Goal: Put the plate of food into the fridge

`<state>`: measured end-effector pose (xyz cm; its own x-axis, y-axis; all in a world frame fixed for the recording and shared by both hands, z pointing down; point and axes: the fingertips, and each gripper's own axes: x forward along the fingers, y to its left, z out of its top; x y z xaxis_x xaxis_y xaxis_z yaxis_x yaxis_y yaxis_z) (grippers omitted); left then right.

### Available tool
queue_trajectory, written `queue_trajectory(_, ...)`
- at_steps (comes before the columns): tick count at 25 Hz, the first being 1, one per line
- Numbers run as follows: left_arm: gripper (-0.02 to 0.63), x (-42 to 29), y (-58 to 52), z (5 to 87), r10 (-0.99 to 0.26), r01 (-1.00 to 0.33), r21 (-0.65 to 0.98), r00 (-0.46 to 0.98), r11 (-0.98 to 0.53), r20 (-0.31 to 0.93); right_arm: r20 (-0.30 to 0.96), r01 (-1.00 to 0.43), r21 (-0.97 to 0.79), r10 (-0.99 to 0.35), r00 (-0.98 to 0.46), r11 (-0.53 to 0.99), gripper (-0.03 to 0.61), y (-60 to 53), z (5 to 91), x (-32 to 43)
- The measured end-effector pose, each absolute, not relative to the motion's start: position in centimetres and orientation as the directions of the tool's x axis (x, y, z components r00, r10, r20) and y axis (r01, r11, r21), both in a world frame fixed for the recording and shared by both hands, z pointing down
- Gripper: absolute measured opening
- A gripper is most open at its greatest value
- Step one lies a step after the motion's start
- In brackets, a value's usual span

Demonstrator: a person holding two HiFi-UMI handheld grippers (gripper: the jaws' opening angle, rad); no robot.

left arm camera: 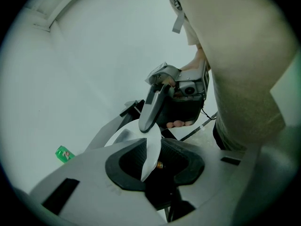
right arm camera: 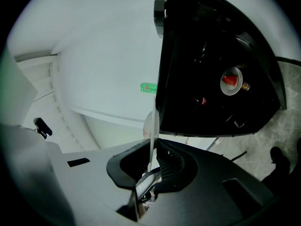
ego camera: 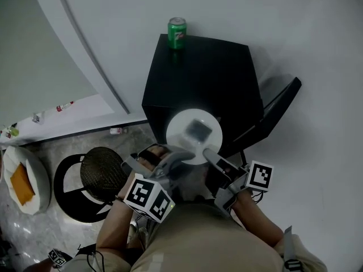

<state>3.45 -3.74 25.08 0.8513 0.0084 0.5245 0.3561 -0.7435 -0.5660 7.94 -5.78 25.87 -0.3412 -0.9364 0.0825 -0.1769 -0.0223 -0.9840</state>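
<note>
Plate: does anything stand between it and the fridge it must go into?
Nothing visible does. The plate, held at its rim by the left gripper and the right gripper, hangs just in front of the fridge, whose door is swung open to the right. The fridge's inside is not clearly shown.

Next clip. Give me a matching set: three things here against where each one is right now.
Things: 1 plate; 2 can; 3 stool.
Places: a, on top of the fridge; b, on the floor left of the fridge; c, gripped by the left hand-held gripper and right hand-held gripper.
Pairs: 1-c; 2-a; 3-b.
</note>
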Motion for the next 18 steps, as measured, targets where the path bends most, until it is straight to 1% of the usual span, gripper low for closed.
queue_trajectory(8,0.097,4.5,-0.5,26.2,-0.042,0.322,-0.545,0.833,-0.774,0.551,0.116,-0.207,-0.978,-0.917,-0.383,-0.038,0.041,-3.0,26.6,8.9)
queue_trajectory(18,0.097,4.9,3.9,26.7,-0.079,0.308,-0.538,0.811,-0.785,0.580,0.117,-0.124,-0.990,-0.906,-0.408,-0.072,0.032,1.4,27.8,9.3)
